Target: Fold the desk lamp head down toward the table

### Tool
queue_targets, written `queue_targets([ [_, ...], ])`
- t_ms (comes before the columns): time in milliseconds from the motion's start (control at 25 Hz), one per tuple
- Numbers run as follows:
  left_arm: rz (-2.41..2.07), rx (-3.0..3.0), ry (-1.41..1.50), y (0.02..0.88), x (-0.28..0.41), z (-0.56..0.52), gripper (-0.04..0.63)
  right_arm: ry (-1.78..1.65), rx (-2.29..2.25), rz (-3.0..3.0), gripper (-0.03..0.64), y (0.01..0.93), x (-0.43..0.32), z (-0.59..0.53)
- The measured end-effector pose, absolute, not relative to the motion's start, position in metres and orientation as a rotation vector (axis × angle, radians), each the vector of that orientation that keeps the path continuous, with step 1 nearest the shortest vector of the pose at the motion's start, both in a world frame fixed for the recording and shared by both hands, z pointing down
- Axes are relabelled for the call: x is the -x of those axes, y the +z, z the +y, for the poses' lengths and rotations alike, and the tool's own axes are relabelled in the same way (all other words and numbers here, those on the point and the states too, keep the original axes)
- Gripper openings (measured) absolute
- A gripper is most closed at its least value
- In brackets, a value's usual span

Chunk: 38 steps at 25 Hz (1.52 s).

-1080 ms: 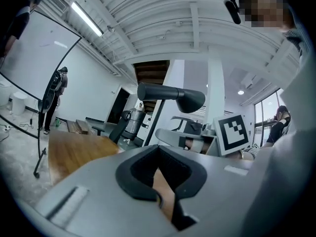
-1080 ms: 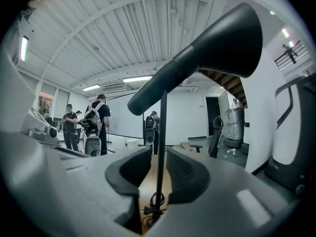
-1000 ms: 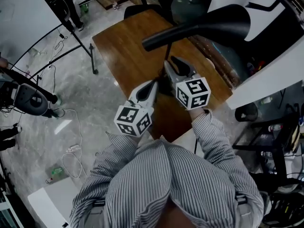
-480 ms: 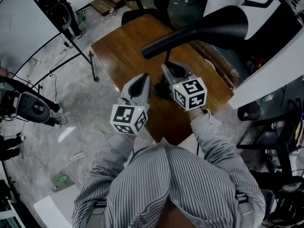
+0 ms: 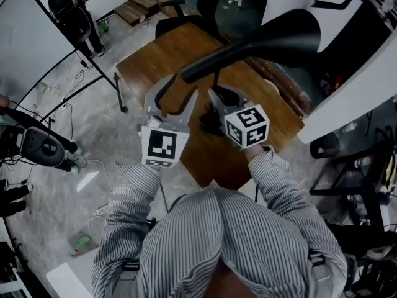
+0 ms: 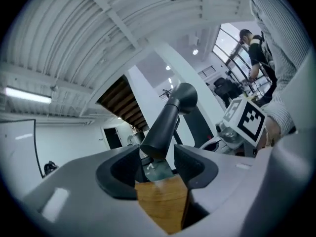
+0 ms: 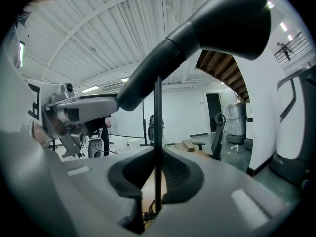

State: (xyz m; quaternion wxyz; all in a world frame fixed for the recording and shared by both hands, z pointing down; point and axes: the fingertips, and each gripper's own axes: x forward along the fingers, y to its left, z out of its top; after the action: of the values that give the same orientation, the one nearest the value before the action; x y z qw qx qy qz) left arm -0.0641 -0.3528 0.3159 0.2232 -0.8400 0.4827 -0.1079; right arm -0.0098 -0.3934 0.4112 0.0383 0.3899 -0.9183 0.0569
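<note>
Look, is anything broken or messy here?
Nothing looks broken or spilled. The desk lamp stands upright on the wooden table, its thin pole gripped by the right gripper. Only the loose cables on the floor look messy.

Head view dim, underexposed, dark corners. Both gripper views: heavy fisheye vignette, bright ceiling strip light (image 6: 27,95), lamp head (image 7: 222,23) backlit.

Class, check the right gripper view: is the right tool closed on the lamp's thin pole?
Yes, the right tool has its pads pressed on the thin pole between them.
</note>
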Motion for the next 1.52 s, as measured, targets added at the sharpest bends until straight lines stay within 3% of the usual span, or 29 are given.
queue_targets([
  [200, 1.218, 2.216, -0.487, 0.317, 0.054, -0.367, 0.252, 0.174, -1.183, -2.827, 0.041, 0.412, 0.008, -0.392],
  [400, 1.191, 2.248, -0.484, 0.317, 0.048, -0.374, 0.212, 0.175, -1.193, -2.827, 0.041, 0.413, 0.006, -0.394],
  [880, 1.094, 2.255, -0.569, 0.31, 0.056, -0.378, 0.215, 0.189, -1.218, -2.825, 0.043, 0.41, 0.011, -0.396],
  [1520, 0.835, 2.075, -0.906, 0.284, 0.057, -0.377, 0.215, 0.205, -1.287, -2.76, 0.041, 0.41, 0.01, -0.397],
])
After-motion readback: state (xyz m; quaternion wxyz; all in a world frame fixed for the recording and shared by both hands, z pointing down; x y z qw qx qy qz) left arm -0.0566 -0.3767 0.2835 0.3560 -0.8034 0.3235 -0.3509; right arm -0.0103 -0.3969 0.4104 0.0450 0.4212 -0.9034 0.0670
